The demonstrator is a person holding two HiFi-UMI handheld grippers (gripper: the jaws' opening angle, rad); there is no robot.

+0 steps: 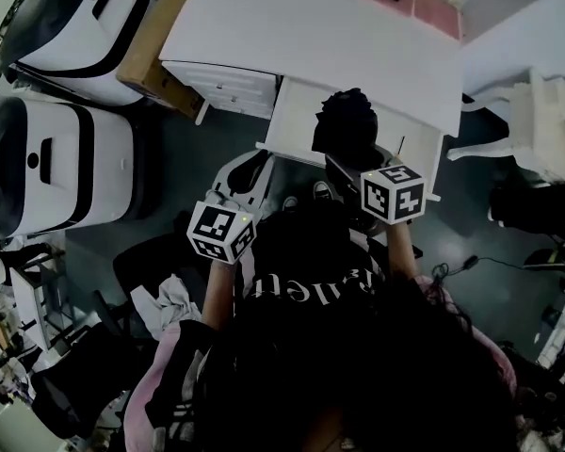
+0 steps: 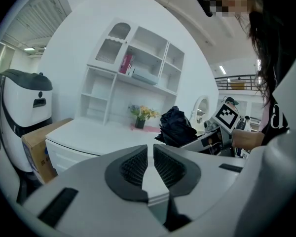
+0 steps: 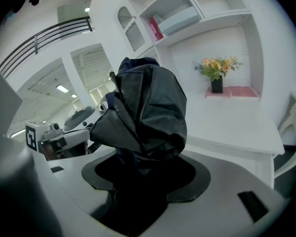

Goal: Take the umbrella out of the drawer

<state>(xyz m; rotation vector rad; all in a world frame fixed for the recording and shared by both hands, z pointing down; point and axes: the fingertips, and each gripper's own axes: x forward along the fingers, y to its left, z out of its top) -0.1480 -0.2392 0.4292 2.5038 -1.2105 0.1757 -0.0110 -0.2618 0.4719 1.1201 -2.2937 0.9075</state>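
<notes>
The right claw [image 3: 144, 179] is clamped on the folded black umbrella [image 3: 148, 107], which is raised over the open drawer [image 1: 292, 125]. The left claw [image 2: 150, 172] is closed and empty. A firm grip should carry the loose fabric clear of the drawer front.

We hold the dark, bunched umbrella [image 3: 145, 112] upright between our right jaws. The white drawer [image 1: 290, 125] stands open just beyond them.
</notes>
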